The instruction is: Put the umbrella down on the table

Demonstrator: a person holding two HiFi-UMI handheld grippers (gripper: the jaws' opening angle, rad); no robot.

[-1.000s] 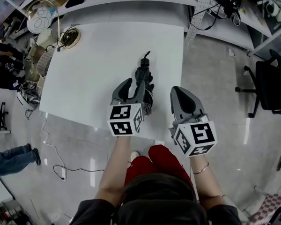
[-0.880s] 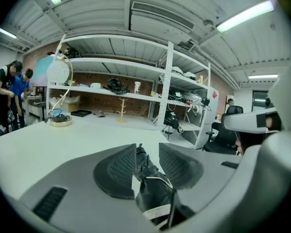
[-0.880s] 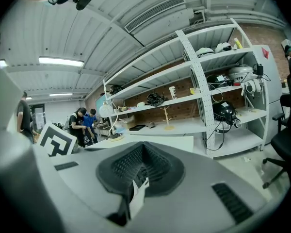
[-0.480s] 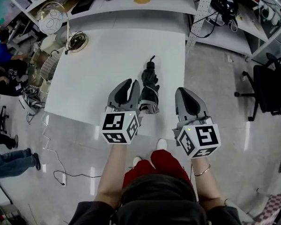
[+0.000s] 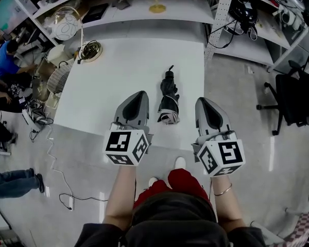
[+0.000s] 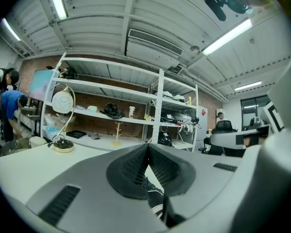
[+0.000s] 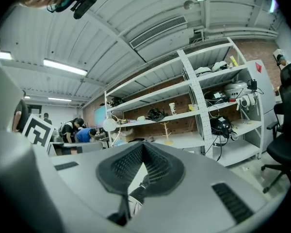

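The folded black umbrella (image 5: 168, 98) lies flat on the white table (image 5: 113, 76), near its right front corner, handle pointing away from me. My left gripper (image 5: 139, 93) hovers just left of it and my right gripper (image 5: 203, 100) just right of it, both apart from it. The left jaws have just been closing and now meet with nothing between them. In the left gripper view the pads (image 6: 136, 166) touch at the tip and the umbrella (image 6: 154, 197) shows below them. The right gripper (image 7: 143, 147) is shut too, empty, with the umbrella (image 7: 135, 196) seen beneath.
A round-based desk lamp (image 5: 90, 50) stands at the table's far left corner. Shelving with a gold stand (image 5: 157, 6) runs behind the table. An office chair (image 5: 298, 94) is at the right. People (image 5: 5, 60) sit at the far left; cables lie on the floor.
Both grippers have lifted and drawn back toward me. The left gripper, which was over the umbrella, has come off it and closed. The umbrella stays on the table.
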